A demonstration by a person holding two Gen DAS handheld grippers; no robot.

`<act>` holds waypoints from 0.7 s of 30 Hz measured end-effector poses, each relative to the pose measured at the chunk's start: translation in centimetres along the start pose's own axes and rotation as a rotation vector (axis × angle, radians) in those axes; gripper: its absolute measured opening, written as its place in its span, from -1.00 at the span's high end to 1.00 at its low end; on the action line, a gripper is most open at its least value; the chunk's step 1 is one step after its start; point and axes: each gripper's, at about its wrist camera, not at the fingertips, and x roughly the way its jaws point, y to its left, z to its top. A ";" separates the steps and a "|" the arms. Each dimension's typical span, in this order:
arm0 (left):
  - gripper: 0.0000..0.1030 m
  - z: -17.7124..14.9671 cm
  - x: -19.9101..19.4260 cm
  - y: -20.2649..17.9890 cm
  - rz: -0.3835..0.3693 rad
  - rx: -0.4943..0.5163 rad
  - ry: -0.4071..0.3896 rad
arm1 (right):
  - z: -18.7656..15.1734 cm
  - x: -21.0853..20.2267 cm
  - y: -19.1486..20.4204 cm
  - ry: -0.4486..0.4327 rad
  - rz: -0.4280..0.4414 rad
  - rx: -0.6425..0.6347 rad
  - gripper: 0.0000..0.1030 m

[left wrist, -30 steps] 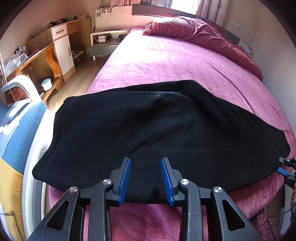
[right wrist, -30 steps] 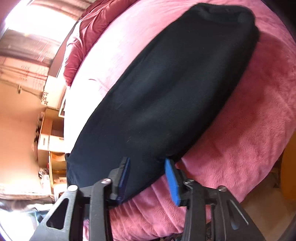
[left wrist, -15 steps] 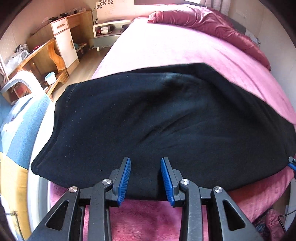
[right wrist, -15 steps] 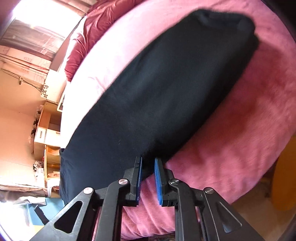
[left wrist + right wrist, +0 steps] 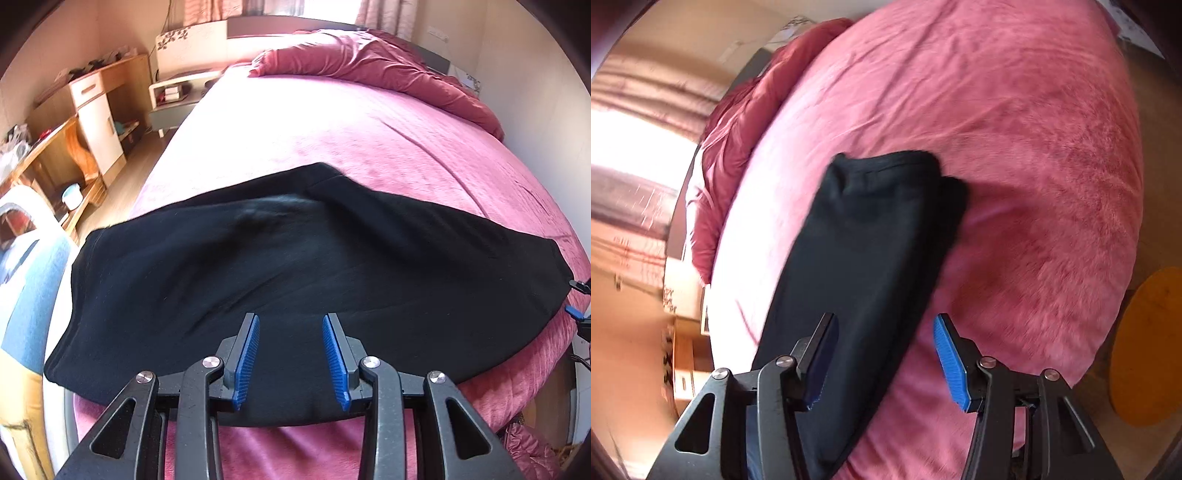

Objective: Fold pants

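Pink plush bed cover [image 5: 332, 122], beyond both sets of jaws, bearing everything. Black pants [image 5: 295, 266] spread flat across near edge of bed, just ahead of left gripper [image 5: 291, 360]; near hem below and between its blue pads [image 5: 246, 360]. Left jaws apart, gripping nothing. From right wrist: pants [image 5: 871, 258] running forward from between right gripper [image 5: 884, 363] fingers, image blurred. Right jaws wide apart, not clamped on cloth.
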 end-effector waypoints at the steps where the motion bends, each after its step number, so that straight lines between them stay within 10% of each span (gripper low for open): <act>1: 0.29 0.1 -0.2 -0.5 -0.008 0.008 -0.009 | 0.2 0.0 -0.5 0.004 0.001 0.013 -0.06; 21: 0.27 -0.2 2.2 -4.2 -0.016 0.108 0.048 | 3.5 3.0 -1.1 -0.028 0.103 0.105 -0.11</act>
